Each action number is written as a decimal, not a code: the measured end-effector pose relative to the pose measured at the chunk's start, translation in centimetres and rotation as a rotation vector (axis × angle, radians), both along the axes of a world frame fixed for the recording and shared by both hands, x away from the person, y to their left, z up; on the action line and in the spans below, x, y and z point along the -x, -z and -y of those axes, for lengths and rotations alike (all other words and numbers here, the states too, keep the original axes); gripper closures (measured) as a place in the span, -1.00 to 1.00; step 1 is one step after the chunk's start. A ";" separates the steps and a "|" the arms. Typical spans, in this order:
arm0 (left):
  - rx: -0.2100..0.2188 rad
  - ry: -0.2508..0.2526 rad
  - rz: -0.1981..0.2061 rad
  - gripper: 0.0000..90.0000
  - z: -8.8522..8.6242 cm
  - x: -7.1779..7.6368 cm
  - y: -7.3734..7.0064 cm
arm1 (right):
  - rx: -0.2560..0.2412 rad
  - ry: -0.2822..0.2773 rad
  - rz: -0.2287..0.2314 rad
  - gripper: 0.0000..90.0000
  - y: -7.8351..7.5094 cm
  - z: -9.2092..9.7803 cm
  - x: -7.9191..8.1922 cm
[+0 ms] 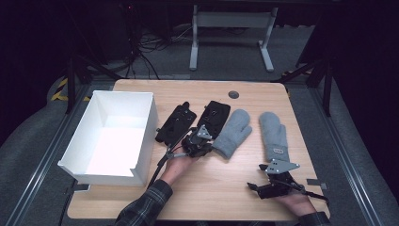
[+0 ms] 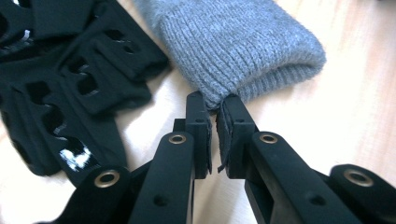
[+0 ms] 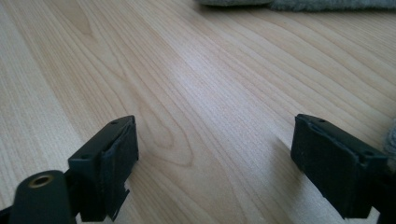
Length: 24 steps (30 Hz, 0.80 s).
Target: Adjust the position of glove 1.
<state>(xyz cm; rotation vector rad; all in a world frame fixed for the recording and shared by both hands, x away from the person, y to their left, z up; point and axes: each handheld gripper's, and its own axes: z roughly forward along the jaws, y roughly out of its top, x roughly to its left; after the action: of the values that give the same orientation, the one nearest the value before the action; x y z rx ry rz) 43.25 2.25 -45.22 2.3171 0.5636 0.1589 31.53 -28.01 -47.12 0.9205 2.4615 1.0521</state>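
**Left gripper pinches the cuff of a grey mitten**

The grey mitten (image 1: 233, 133) nearer the middle of the table lies flat on the wooden table (image 1: 221, 197), thumb out to the side, its ribbed cuff pointing toward the person. The left gripper (image 1: 210, 143) has that cuff by its corner: in the left gripper view the two black jaws are drawn almost together with a fold of the knitted edge (image 2: 219, 100) caught between them.

Just beside the mitten on its left lie two black gloves (image 1: 194, 121), side by side, their cut-out backs showing in the left gripper view (image 2: 70, 79). To the mitten's right, a little apart, lies the second grey mitten (image 1: 273, 133), cuff also toward the person, with a small label on it.

The right gripper (image 1: 251, 187) rests low near the table's front edge, just below that second mitten. Its jaws stand wide apart over bare wood, nothing between them.

At the table's left stands a white box (image 1: 141, 117), open at the top, near the gloves.
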 end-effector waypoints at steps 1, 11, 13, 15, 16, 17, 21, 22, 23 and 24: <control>-0.001 0.000 -0.001 0.87 -0.1 0.2 -0.1 | 0.000 0.000 0.000 -0.66 0.0 0.0 0.0; -0.014 0.014 -0.041 0.87 -2.2 2.7 -0.4 | 0.000 0.000 0.000 -0.66 0.0 0.0 0.0; -0.014 0.013 -0.050 0.87 -2.7 3.4 -0.4 | 0.000 0.001 0.000 -0.66 0.0 0.0 0.0; -0.017 0.015 -0.052 0.87 -3.1 3.8 -0.3 | 0.000 0.000 0.000 -0.66 0.0 0.0 0.0; -0.016 0.014 -0.054 0.87 -3.4 4.1 -0.3 | 0.000 0.000 0.000 -0.66 0.0 0.0 0.0; -0.016 0.011 -0.050 0.87 -3.6 4.4 -0.3 | 0.000 0.000 0.000 -0.66 0.0 0.0 0.0; -0.026 0.005 -0.060 0.87 -4.7 5.7 -0.4 | 0.000 0.000 0.000 -0.66 0.0 0.0 0.0; -0.027 0.007 -0.063 0.87 -4.9 5.9 -0.4 | 0.000 0.000 0.000 -0.66 0.0 0.0 0.0; -0.032 0.006 -0.068 0.87 -5.2 6.3 -0.4 | 0.001 0.000 0.000 -0.66 0.0 0.0 0.0; -0.034 0.003 -0.066 0.86 -5.4 6.6 -0.3 | 0.000 0.000 0.000 -0.66 0.0 0.0 0.0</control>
<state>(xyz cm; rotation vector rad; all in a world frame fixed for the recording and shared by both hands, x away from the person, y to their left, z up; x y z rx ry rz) 36.63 7.68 -44.87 2.3628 0.5946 0.0917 31.53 -28.01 -47.11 0.9202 2.4618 1.0517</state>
